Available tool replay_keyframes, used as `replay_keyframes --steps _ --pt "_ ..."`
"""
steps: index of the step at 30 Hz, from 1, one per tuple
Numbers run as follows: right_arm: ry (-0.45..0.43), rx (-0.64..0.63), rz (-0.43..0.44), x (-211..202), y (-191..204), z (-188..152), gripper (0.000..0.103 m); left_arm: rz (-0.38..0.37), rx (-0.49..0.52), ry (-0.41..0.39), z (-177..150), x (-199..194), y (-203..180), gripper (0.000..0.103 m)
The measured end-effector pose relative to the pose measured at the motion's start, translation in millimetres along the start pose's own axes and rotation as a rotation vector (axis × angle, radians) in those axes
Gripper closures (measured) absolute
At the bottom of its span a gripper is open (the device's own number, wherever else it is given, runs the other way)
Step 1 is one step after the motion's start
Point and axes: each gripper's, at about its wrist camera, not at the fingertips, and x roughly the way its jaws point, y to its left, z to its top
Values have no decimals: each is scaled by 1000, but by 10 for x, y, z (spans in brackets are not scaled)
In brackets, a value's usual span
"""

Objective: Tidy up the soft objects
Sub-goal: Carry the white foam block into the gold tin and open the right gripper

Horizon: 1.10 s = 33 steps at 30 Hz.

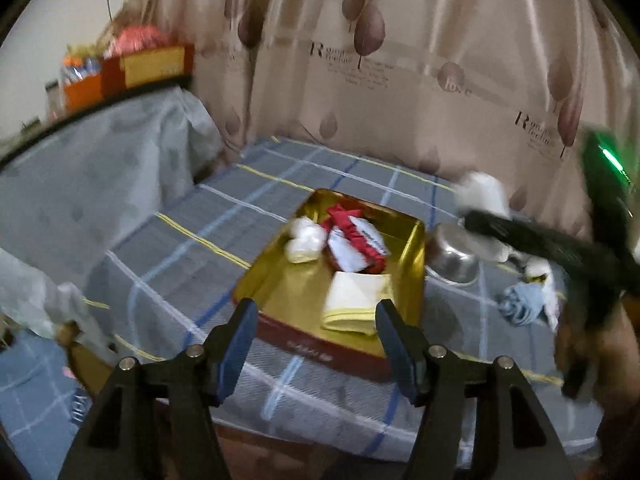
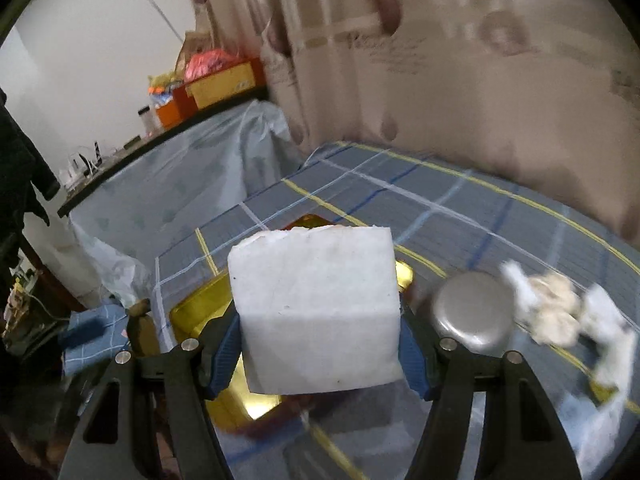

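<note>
A gold tin box with red sides sits on the checked grey cloth. It holds a white plush piece, a red and white cloth item and a folded pale yellow cloth. My left gripper is open and empty, just in front of the box. My right gripper is shut on a white foam block and holds it above the gold box. The right gripper also shows in the left wrist view with the white block.
An upturned steel bowl sits right of the box, also in the left wrist view. White and cream soft pieces and a blue cloth lie at the right. A curtain hangs behind; a covered cabinet stands left.
</note>
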Motion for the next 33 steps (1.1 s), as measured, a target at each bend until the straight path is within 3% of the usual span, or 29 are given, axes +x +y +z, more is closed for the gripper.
replay_keyframes --steps 4,10,12,19,29,30,32,33 --pt "78 8 3 571 26 138 39 41 44 -57 -137 -72 -53 40" --pt "138 38 1 1066 -58 196 38 97 121 -69 -163 -1 -62 40" --pt "154 42 -2 1180 -67 191 38 79 102 -55 -145 32 -10 40" --pt "216 39 -26 1438 -91 130 37 85 52 1 -107 151 174 40" --pt "236 -7 -61 1514 -26 155 34 141 75 88 -133 312 216 40" --pt "231 -14 -68 1506 -10 165 33 143 78 94 -139 322 215 40" --pt "216 -35 -90 1477 39 186 20 152 85 102 -141 334 218 40" --pt "201 -43 -106 1448 63 199 8 158 89 103 -142 336 214 40"
